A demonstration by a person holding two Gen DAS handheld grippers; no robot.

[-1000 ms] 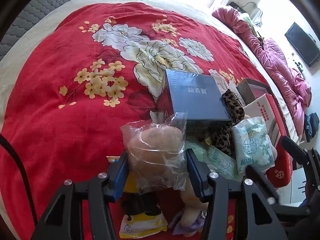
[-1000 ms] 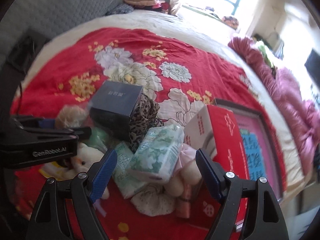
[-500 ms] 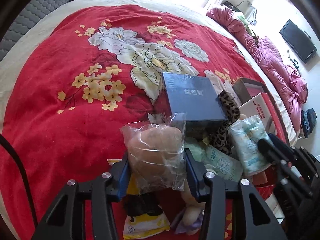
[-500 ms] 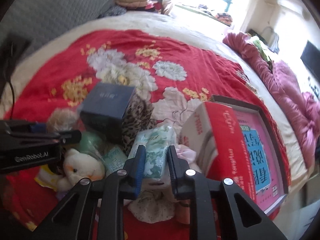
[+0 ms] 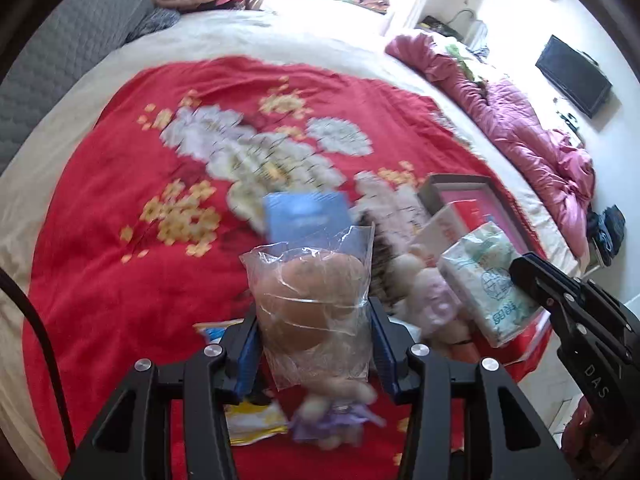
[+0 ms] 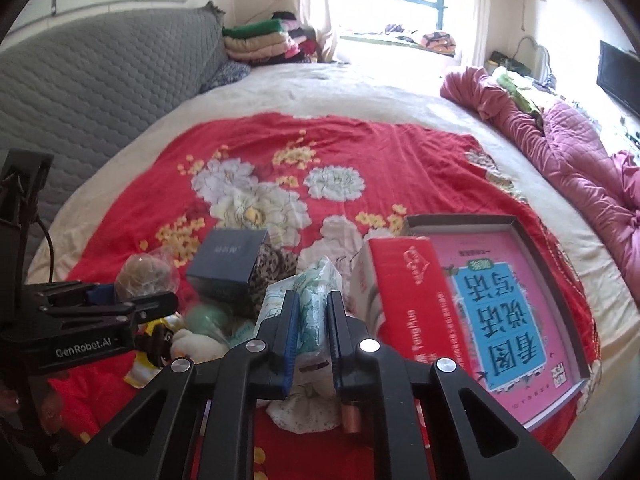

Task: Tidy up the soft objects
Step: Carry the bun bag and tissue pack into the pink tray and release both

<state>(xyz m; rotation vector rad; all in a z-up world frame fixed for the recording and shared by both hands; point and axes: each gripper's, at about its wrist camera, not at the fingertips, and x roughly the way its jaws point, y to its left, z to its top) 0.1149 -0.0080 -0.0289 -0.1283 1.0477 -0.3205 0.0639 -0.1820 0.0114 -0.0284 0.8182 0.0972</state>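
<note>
Right hand-held gripper just clamped green-white soft tissue pack, lifting; left hand-held gripper still grips clear-bagged brown plush. Both ready to sort.

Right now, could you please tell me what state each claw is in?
Left claw: closed on the bagged brown plush.
Right claw: closed on the green-print tissue pack.
</note>
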